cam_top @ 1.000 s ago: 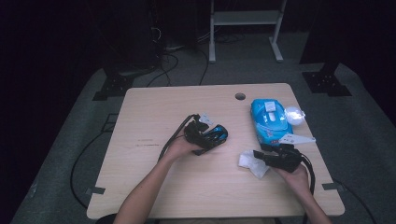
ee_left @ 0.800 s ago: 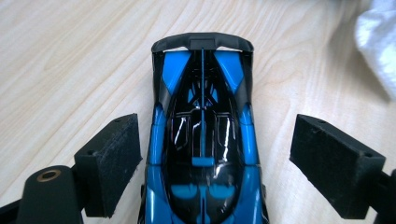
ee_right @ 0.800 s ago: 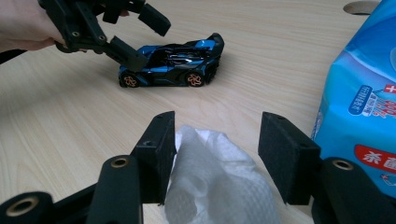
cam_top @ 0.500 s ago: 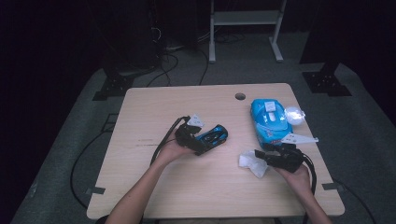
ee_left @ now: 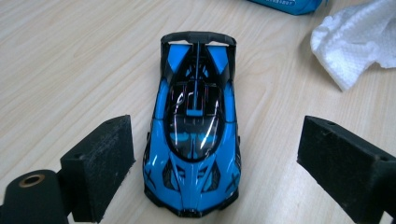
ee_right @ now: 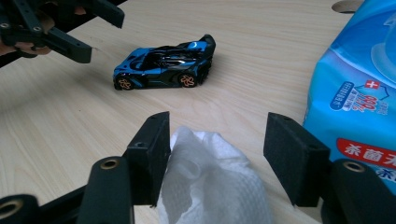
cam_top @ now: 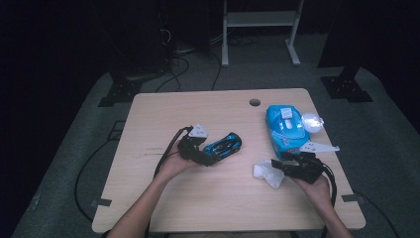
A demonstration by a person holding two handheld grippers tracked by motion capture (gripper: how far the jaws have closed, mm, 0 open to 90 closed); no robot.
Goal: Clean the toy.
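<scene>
L gripper (ee_left: 205, 154) had just opened w/ the toy car (ee_left: 192, 126) loose between its jaws on the table (ee_left: 70, 60); car looked light, hard & slick, so best grab its sides.

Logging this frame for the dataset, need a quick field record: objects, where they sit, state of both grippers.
table: light wood, round hole near far edge
toy car: blue and black, on its wheels on the table, untouched
left gripper: jaws have just been opening, stand apart on either side of the toy car with gaps
wipe: white, crumpled, lying between the right gripper's jaws
right gripper: jaws have just been opening; one pad beside the wipe, the other clear
wipe pack: blue, past the right gripper
</scene>
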